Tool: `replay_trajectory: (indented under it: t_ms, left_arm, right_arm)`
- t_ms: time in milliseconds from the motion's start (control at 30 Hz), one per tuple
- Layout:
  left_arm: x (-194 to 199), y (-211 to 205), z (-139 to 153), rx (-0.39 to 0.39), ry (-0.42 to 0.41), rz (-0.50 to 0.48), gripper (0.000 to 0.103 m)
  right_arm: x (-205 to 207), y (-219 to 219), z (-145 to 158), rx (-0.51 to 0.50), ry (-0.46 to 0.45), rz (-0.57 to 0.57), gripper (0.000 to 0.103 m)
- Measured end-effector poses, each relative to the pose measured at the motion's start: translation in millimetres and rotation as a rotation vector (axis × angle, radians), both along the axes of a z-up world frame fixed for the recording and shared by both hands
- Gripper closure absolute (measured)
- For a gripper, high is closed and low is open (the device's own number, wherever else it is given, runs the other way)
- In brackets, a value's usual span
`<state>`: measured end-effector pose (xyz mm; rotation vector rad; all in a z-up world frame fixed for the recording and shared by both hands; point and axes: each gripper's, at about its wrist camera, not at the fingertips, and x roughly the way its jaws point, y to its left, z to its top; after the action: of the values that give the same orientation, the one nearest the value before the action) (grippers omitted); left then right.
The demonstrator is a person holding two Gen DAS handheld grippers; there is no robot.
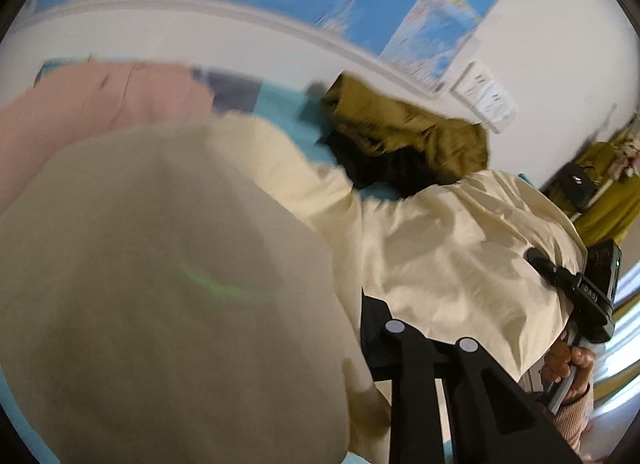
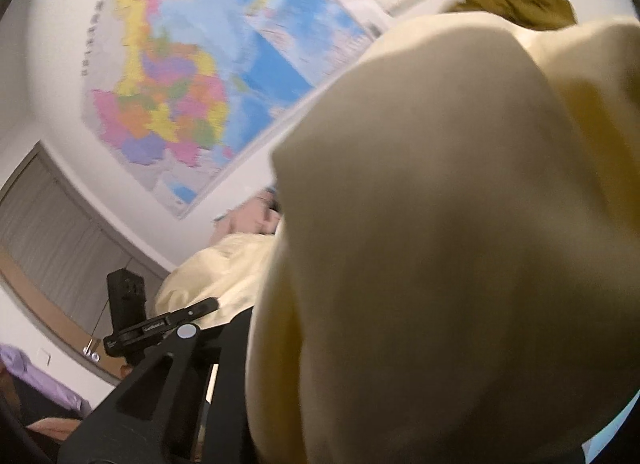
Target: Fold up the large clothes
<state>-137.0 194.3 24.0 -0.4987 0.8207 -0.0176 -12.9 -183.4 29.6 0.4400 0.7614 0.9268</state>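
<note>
A large cream garment (image 1: 440, 248) hangs lifted between my two grippers above a teal bed (image 1: 286, 116). In the left wrist view a fold of it sags right against the lens and hides the tips of my left gripper (image 1: 376, 316); only one black finger (image 1: 432, 348) shows, with the cloth running into the jaws. My right gripper (image 1: 560, 278), held by a hand (image 1: 568, 364), pinches the garment's other edge at the right. In the right wrist view the cream garment (image 2: 440, 244) covers my right gripper (image 2: 256, 316), and the left gripper (image 2: 200, 308) grips the cloth at lower left.
An olive garment (image 1: 408, 132) and a black one (image 1: 384, 172) lie heaped at the far side of the bed, a pink garment (image 1: 100, 104) at the left. Maps (image 2: 168, 84) hang on the white wall behind. Grey wardrobe doors (image 2: 52, 224) stand to the side.
</note>
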Motion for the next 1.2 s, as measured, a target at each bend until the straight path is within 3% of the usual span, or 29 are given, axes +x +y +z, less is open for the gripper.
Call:
replay_trajectory:
  t_ms: [133, 333, 533, 667, 833, 967, 1067, 1133, 1200]
  left_arm:
    - [2, 8, 40, 0.036, -0.067, -0.032, 0.081]
    - [-4, 48, 105, 0.155, -0.180, 0.022, 0.081]
    - [-1, 131, 150, 0.301, -0.218, 0.195, 0.081]
    - [4, 202, 156, 0.396, -0.198, 0.338, 0.081]
    - [10, 288, 140, 0.416, -0.151, 0.478, 0.081]
    - [12, 348, 111, 0.425, -0.129, 0.585, 0.081]
    - [11, 390, 62, 0.389, -0.061, 0.663, 0.081]
    - [8, 417, 9, 0.313, 0.038, 0.697, 0.081]
    - [2, 429, -29, 0.249, 0.095, 0.716, 0.077]
  right_arm:
    - [-1, 19, 40, 0.029, -0.083, 0.050, 0.086]
    - [15, 78, 88, 0.084, -0.164, 0.142, 0.086]
    - [61, 197, 121, 0.135, -0.210, 0.248, 0.086]
    - [74, 280, 122, 0.141, -0.211, 0.311, 0.086]
    - [71, 369, 104, 0.150, -0.192, 0.360, 0.086]
    - [55, 426, 62, 0.115, -0.196, 0.389, 0.086]
    - [45, 457, 14, 0.015, -0.163, 0.423, 0.086]
    - [42, 470, -25, -0.057, -0.079, 0.452, 0.082]
    - [41, 473, -51, -0.108, -0.014, 0.462, 0.068]
